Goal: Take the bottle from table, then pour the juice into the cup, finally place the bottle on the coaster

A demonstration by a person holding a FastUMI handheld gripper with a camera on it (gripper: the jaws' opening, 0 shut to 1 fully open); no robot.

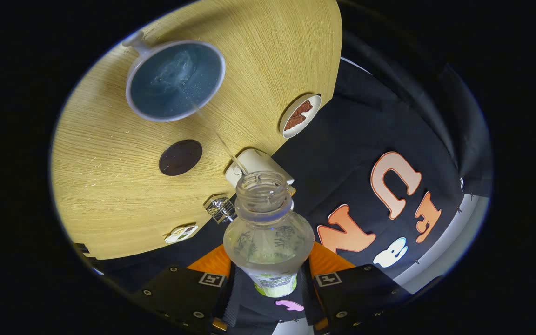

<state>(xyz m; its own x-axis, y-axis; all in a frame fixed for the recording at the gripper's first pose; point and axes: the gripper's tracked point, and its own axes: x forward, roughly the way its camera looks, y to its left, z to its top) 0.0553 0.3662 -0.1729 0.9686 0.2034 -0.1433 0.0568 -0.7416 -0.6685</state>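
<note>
My gripper (268, 279) is shut on a clear plastic bottle (268, 237) with no cap. The bottle is tipped forward, its open mouth (262, 182) pointing away from the fingers. A thin stream of liquid runs from the mouth into a translucent cup (175, 80) with a handle, which stands on the wooden table (110, 177) well beyond the fingers. The cup holds bluish liquid with ripples. A dark round coaster (180, 157) lies on the table between the cup and the bottle's mouth.
A white plate with brown food (299, 116) sits at the table's edge. A white box (258, 166) lies just behind the bottle's mouth. A small metal wire object (220, 208) and a small white dish (181, 233) rest near the table's edge.
</note>
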